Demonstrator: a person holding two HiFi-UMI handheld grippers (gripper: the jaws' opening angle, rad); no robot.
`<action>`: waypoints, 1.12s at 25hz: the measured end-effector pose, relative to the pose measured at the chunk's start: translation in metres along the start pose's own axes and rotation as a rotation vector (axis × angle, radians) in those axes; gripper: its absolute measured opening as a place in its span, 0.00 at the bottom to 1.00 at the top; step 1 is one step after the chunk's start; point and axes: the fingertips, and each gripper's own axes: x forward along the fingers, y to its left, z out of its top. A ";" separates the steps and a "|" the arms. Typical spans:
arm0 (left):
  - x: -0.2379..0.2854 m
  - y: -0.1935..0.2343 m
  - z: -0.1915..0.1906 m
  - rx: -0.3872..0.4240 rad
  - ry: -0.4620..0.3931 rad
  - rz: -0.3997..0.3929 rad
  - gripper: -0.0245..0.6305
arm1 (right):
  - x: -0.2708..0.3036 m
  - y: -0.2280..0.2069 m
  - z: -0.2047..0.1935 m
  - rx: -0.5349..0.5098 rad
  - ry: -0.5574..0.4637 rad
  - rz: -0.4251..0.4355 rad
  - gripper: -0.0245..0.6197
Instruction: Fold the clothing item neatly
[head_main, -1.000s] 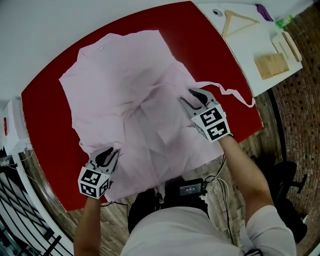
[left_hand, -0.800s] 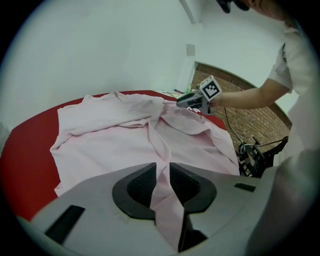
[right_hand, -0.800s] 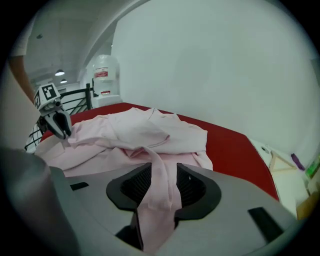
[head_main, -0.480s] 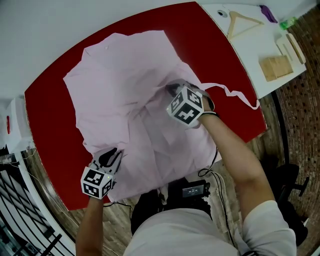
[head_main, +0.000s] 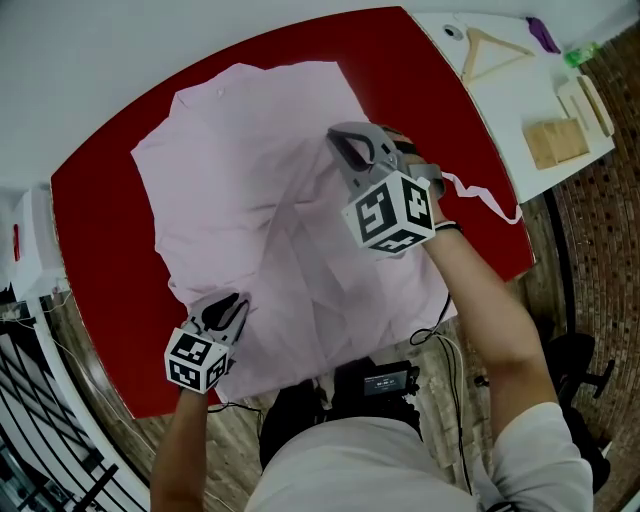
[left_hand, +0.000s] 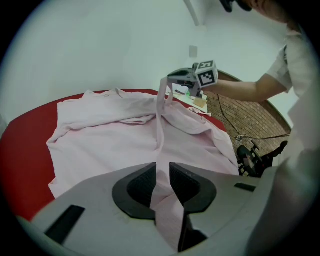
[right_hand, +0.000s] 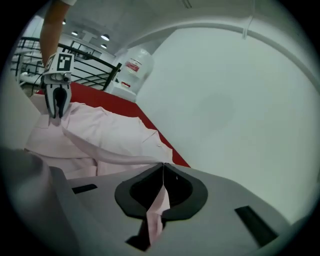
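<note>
At the left, our left gripper (head_main: 225, 310) sat low at the near-left hem of the shirt (head_main: 250, 180), its dark ribbed fingers (left_hand: 142, 180) clamped on a fold of the cloth. The shirt was pale pink, thin and matte. It lay spread over most of the red counter (head_main: 100, 230), creased and rumpled, with its collar end towards the far edge. The counter was smooth and glossy with a rounded outline.

From those fingers a narrow, taut ridge of fabric ran up across the middle of the shirt to our right gripper (head_main: 345, 150), which was raised above the counter. Its fingers had just been closing and were now pressed tight on a pinch of pink cloth, which hung down between them in a soft pleat. Around the lift, the fabric rose in a tent with loose folds falling to each side. A thin pink strip trailed off the shirt's right edge.

Farther right stood a white counter (head_main: 510, 100) carrying a wooden hanger (head_main: 472, 55) and a wooden block (head_main: 553, 142).
</note>
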 end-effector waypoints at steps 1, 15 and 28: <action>0.001 -0.001 -0.001 -0.002 0.003 -0.003 0.16 | -0.003 0.005 0.000 -0.022 -0.012 -0.004 0.07; 0.006 -0.003 0.003 -0.011 0.007 -0.031 0.16 | -0.037 0.115 -0.106 0.070 0.201 0.197 0.07; 0.012 -0.010 0.022 0.000 -0.007 -0.057 0.16 | -0.071 0.117 -0.127 0.214 0.233 0.239 0.17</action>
